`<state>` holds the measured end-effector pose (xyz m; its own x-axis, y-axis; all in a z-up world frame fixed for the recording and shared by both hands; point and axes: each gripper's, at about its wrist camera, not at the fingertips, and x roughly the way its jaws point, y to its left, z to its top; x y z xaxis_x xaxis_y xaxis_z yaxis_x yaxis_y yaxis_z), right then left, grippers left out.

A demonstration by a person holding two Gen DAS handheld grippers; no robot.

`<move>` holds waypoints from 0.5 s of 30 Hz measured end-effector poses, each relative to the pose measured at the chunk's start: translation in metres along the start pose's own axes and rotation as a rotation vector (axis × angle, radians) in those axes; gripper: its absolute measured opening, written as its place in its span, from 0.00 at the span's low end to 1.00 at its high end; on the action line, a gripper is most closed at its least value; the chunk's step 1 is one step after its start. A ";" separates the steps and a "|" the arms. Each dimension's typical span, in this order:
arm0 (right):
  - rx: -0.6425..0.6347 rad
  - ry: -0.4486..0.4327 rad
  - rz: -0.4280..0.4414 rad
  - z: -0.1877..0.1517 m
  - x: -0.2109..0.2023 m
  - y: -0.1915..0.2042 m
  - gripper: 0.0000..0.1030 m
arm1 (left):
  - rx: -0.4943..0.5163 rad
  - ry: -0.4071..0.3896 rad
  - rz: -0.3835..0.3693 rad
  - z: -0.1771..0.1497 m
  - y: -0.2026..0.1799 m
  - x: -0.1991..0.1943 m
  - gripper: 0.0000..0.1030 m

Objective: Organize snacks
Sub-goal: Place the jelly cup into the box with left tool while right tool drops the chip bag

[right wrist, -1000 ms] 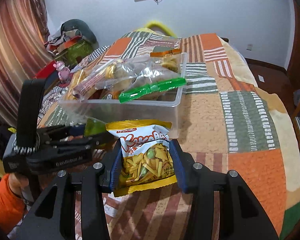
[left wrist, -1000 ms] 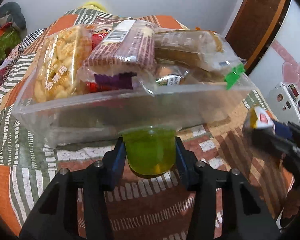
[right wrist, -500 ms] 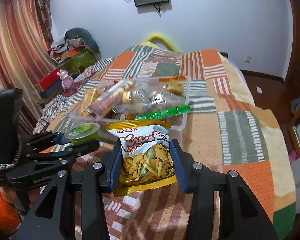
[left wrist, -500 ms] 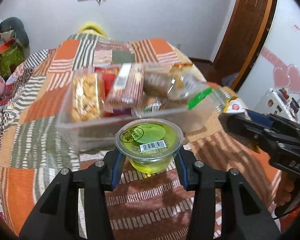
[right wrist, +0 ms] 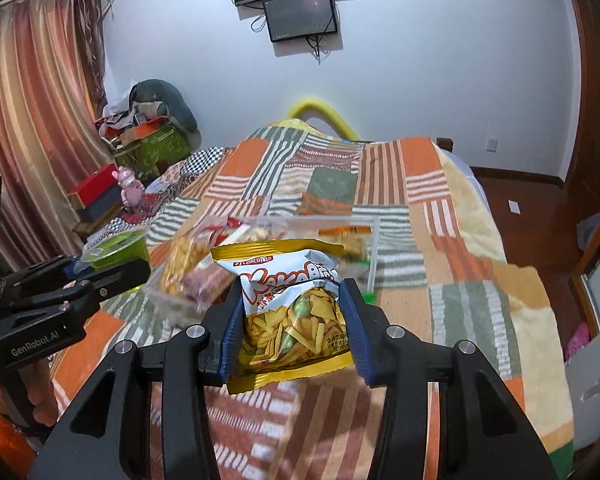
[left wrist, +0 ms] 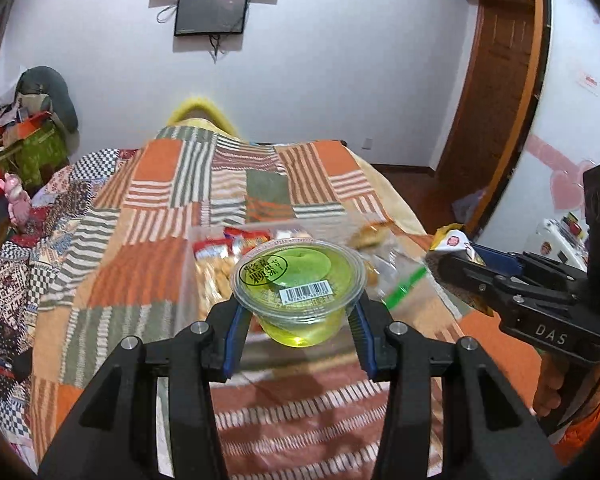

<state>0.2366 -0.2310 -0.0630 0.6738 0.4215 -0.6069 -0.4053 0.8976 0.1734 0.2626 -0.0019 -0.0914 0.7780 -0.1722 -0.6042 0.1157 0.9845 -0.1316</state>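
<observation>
Green jelly cup [left wrist: 298, 280] clamped in left gripper [left wrist: 299, 316]; chip bag [right wrist: 290, 312] in right gripper [right wrist: 292, 320], above clear bin [right wrist: 204, 276]

Right gripper [right wrist: 292, 328]: we see both blue pads clamped on a yellow-edged snack bag [right wrist: 288, 308], held above the patchwork bedspread [right wrist: 440, 240]. Beyond it, a clear bin [right wrist: 172, 292] of packets near the bed's left edge. At left, our left gripper [right wrist: 108, 270] grips a green jelly cup [right wrist: 118, 248].
</observation>
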 end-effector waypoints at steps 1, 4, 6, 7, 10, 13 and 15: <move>-0.002 0.001 -0.002 0.003 0.004 0.001 0.41 | -0.003 0.004 0.007 0.004 0.003 0.005 0.44; -0.001 0.011 -0.009 0.013 0.023 0.000 0.41 | -0.017 0.024 0.017 0.010 0.014 0.023 0.44; 0.003 0.022 -0.010 0.017 0.034 -0.001 0.41 | -0.023 0.043 0.024 0.012 0.019 0.035 0.44; 0.005 0.028 -0.010 0.020 0.040 -0.001 0.41 | -0.024 0.051 0.030 0.014 0.021 0.042 0.44; 0.009 0.049 -0.014 0.025 0.058 -0.003 0.41 | -0.028 0.073 0.039 0.016 0.026 0.061 0.44; 0.001 0.064 -0.019 0.026 0.069 -0.002 0.41 | -0.030 0.094 0.039 0.016 0.029 0.077 0.44; -0.007 0.071 -0.025 0.024 0.072 0.000 0.42 | -0.031 0.108 0.039 0.015 0.031 0.086 0.44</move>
<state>0.3005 -0.1976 -0.0881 0.6379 0.3888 -0.6648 -0.3938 0.9065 0.1522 0.3419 0.0140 -0.1354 0.7105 -0.1383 -0.6900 0.0667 0.9893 -0.1296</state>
